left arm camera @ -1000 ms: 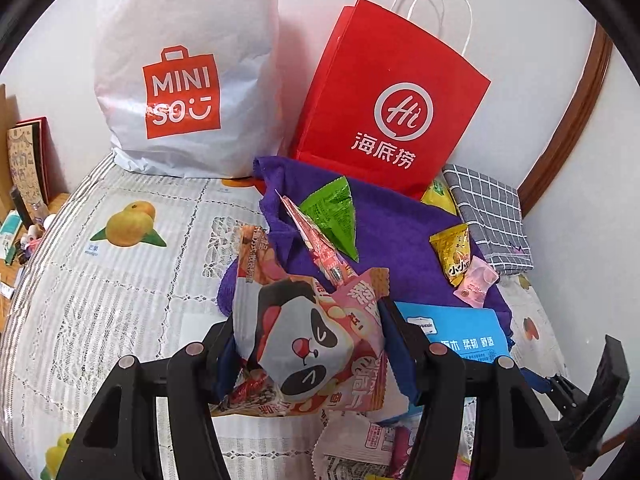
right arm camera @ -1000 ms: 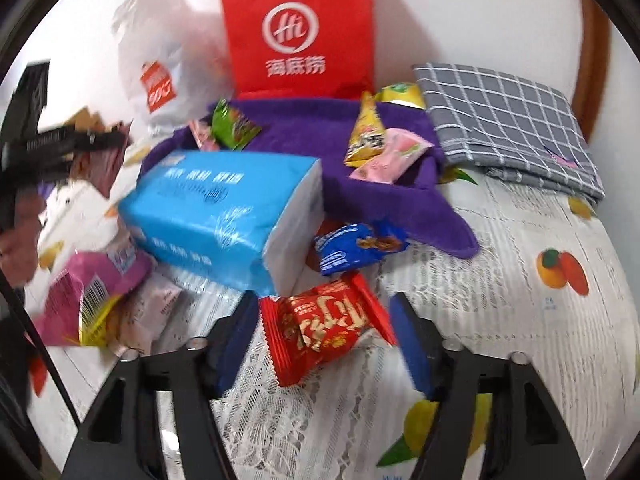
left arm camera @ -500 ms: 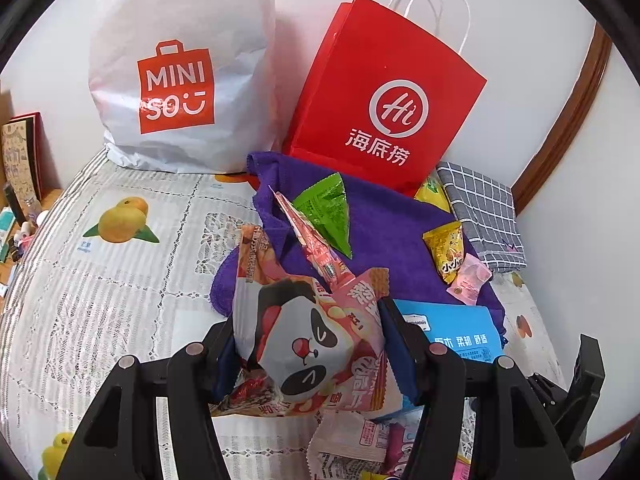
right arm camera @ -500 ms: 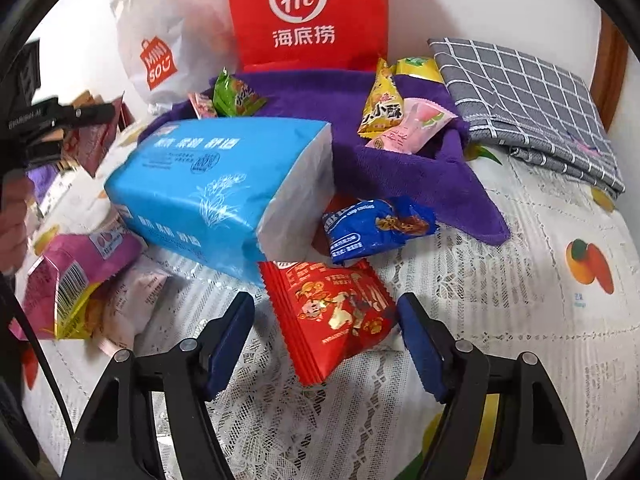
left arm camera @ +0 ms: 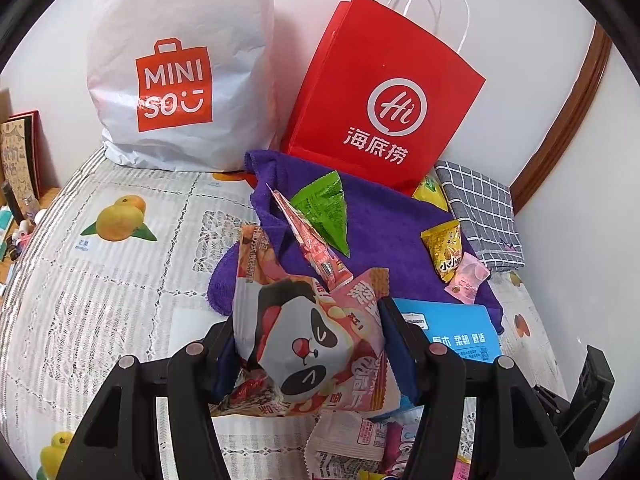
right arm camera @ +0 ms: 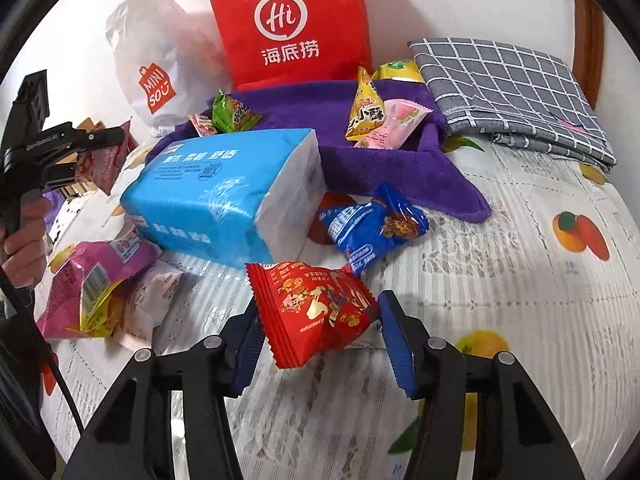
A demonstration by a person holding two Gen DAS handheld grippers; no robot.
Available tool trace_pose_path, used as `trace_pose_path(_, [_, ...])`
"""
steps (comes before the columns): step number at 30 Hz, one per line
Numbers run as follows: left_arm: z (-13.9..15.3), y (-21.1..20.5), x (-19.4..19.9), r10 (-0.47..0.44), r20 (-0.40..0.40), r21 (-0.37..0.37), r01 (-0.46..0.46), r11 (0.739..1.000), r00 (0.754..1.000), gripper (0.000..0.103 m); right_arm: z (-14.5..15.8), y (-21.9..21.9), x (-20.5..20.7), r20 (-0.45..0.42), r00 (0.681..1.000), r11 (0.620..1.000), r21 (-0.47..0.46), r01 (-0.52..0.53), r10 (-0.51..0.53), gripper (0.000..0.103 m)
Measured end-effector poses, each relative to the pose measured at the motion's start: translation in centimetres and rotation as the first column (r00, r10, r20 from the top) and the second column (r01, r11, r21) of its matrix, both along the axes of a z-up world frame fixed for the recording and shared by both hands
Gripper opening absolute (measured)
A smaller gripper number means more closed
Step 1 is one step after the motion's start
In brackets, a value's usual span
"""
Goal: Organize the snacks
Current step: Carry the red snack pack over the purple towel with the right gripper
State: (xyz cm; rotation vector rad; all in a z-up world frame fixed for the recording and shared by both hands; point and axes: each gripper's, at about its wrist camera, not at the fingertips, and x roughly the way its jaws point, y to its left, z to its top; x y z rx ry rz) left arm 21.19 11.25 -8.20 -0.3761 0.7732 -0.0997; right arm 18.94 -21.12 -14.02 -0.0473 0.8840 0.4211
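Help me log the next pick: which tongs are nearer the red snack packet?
Right. The right tongs straddle the red snack packet, jaws just closing around it. The left tongs are off to its left, gripping the panda snack bag.

Ahead of my fingers I count two carrier bags, one red (right arm camera: 288, 20) and one white (right arm camera: 156, 64), two cloths, purple (right arm camera: 400, 160) and checked (right arm camera: 504, 92), and one blue tissue pack (right arm camera: 224, 196).

Panda snack bag (left arm camera: 316, 344) hides packets beneath
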Motion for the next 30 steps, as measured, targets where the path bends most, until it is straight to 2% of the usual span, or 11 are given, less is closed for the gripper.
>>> trace_pose_path(6, [0.1,0.1,-0.1,-0.001,0.007,-0.010,0.001,1.000,1.000,0.060,1.4,-0.9,-1.5,0.028,0.999,0.999,0.035,0.016,-0.017,0.054])
trace_pose_path(14, [0.4,0.3,-0.5,0.003,0.027,-0.038,-0.002,0.999,1.000,0.060,5.8,-1.2,-2.0,0.120,0.991,0.996,0.071,0.055,-0.064,0.054])
trace_pose_path(17, [0.5,0.3,-0.6,0.009,0.033,-0.039,-0.008,0.999,0.999,0.060,7.4,-0.8,-1.0,0.150,0.985,0.994,0.074,0.080,-0.090,0.054])
trace_pose_path(25, [0.7,0.5,-0.8,0.042,0.050,-0.017,-0.041,0.999,0.998,0.060,9.7,1.6,4.1,0.164,0.976,0.986,0.104,0.129,-0.145,0.054])
trace_pose_path(30, [0.4,1.0,-0.5,0.055,0.040,-0.028,-0.054,0.998,0.998,0.060,10.5,4.2,7.4,0.164,0.978,0.986,0.124,0.111,-0.130,0.054])
